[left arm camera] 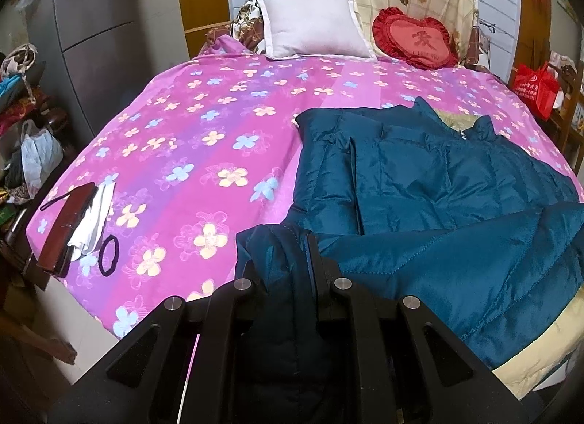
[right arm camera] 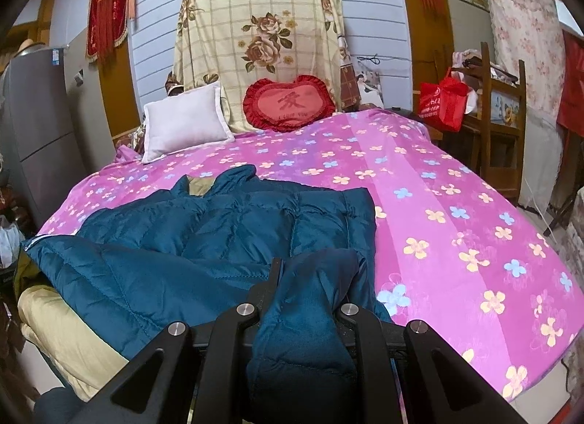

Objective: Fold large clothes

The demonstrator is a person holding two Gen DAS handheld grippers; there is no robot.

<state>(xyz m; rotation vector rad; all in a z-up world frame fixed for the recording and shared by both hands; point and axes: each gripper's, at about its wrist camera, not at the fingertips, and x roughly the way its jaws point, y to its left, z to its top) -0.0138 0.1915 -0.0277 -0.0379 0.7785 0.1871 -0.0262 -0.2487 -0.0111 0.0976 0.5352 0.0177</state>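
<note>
A: Your left gripper point(left arm camera: 281, 263) and right gripper point(right arm camera: 310, 278) each pinch a bunched corner of the teal puffer jacket point(left arm camera: 419, 175); it lies on the pink bedspread point(left arm camera: 182, 139).

B: How will it handle?

A: Light, puffy, slick. Keep those 2 hem grips deep on the quilted seams, or it slips.

Pink flowered bedsheet point(left arm camera: 204, 124). White pillow point(left arm camera: 314, 31) and red heart cushion point(left arm camera: 414, 38) at headboard. Near left edge: dark wallet-like case point(left arm camera: 64, 226), possibly a phone; black hair tie point(left arm camera: 108, 255). Red bag point(right arm camera: 441, 100) bedside.
</note>
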